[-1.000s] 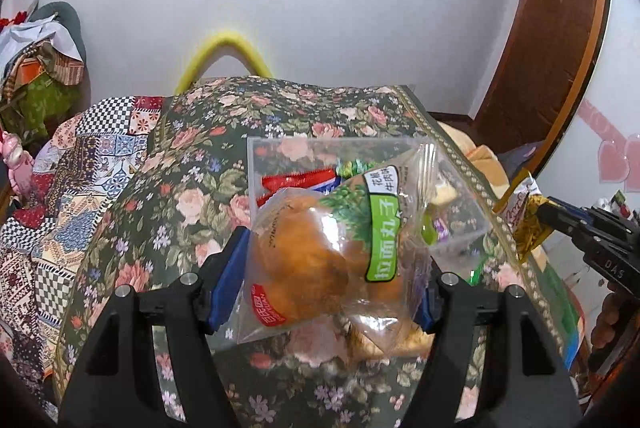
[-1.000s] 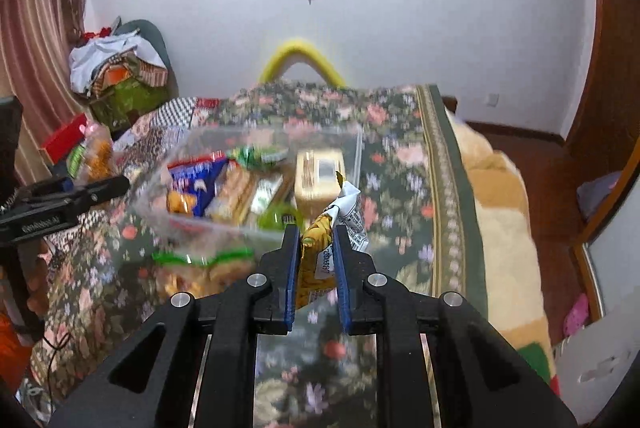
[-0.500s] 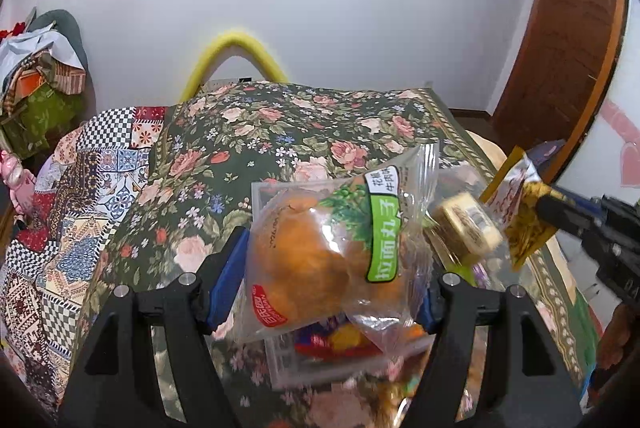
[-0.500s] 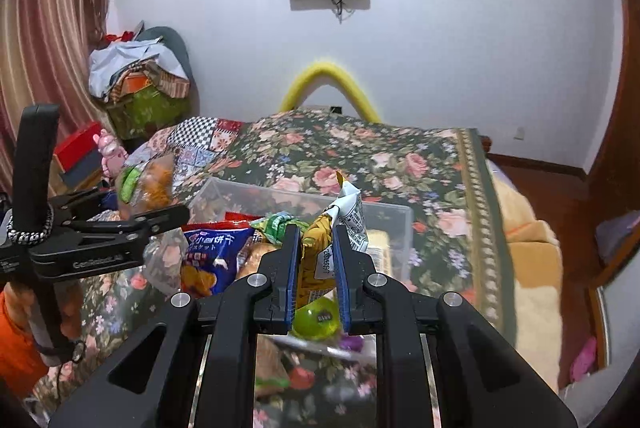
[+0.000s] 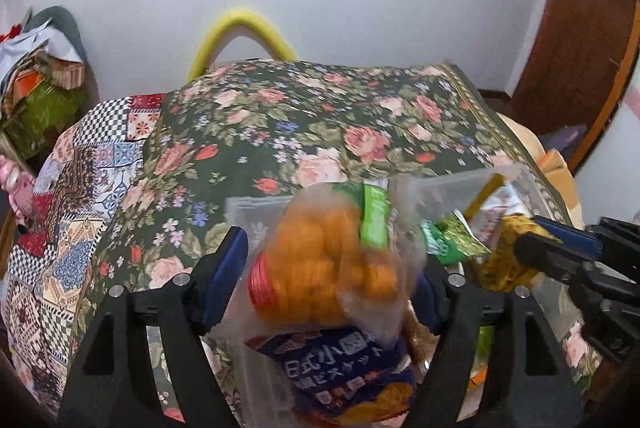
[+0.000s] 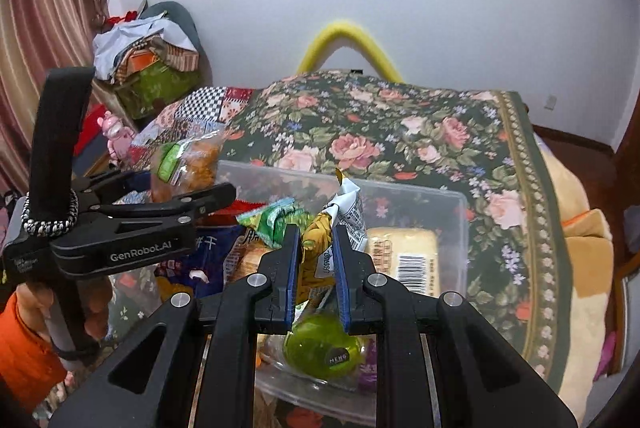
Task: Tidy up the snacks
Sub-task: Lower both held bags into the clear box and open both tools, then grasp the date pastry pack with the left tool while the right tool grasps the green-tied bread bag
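Jaws on the left gripper (image 5: pixel 332 268) are spread wide around a blurry clear bag of orange puffs (image 5: pixel 324 268), right gripper (image 6: pixel 314 260) pinches an upright yellow wrapper (image 6: pixel 316 248), both over the crowded clear plastic bin (image 6: pixel 452 204) on the floral bed (image 6: pixel 400 132)

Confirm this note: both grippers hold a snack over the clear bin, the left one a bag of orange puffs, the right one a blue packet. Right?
One detail is off. The right gripper holds a yellow and white packet, not a blue one, as the right wrist view shows. The left gripper does hold the bag of orange puffs over the clear bin.
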A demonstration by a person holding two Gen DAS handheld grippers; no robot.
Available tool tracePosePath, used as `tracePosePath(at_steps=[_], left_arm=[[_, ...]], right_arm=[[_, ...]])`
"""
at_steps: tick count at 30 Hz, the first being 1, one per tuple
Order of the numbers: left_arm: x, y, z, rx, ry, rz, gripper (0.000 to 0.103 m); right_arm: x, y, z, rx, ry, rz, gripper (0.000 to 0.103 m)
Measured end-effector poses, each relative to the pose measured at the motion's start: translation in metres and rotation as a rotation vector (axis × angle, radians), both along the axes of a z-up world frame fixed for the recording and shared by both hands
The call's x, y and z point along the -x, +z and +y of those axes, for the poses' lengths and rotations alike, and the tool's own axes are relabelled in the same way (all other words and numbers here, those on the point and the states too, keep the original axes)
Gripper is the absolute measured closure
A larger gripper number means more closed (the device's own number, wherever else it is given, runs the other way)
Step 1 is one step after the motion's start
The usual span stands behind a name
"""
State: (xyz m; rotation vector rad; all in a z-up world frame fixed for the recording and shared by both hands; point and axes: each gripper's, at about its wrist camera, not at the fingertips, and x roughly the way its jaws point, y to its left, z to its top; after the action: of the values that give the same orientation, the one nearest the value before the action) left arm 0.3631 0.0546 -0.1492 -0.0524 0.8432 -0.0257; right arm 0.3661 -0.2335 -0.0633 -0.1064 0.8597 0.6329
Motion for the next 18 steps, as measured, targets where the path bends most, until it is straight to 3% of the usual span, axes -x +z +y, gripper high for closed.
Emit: tracePosePath(at_steps=[5,10,12,16,18], left_arm=[[0.006,0.002,-0.005,0.003,-0.022,0.008,0.022],[0.021,0.016,-0.001,0.044,-0.020,-0.010,0.020],[0.031,0.023,0.000,0.060,-0.026,-0.016,0.020],[0.052,0.037,0.002,0.059,-0.033,-0.044,0.018],[0.063,0.042,0.005,0.069,-0.032,-0.055,0.015]], right_arm=[[0.002,-0.011,0.002,0.067,-0.002,0.029,0.087],[0.008,-0.005,-0.005,0.067,-0.004,0.031,0.086],[0.013,0.003,-0.009,0.069,-0.010,0.019,0.081],[0.026,0.020,-0.017,0.041,-0.017,-0.006,0.056],[0.032,0.026,-0.019,0.032,-0.014,-0.019,0.050]])
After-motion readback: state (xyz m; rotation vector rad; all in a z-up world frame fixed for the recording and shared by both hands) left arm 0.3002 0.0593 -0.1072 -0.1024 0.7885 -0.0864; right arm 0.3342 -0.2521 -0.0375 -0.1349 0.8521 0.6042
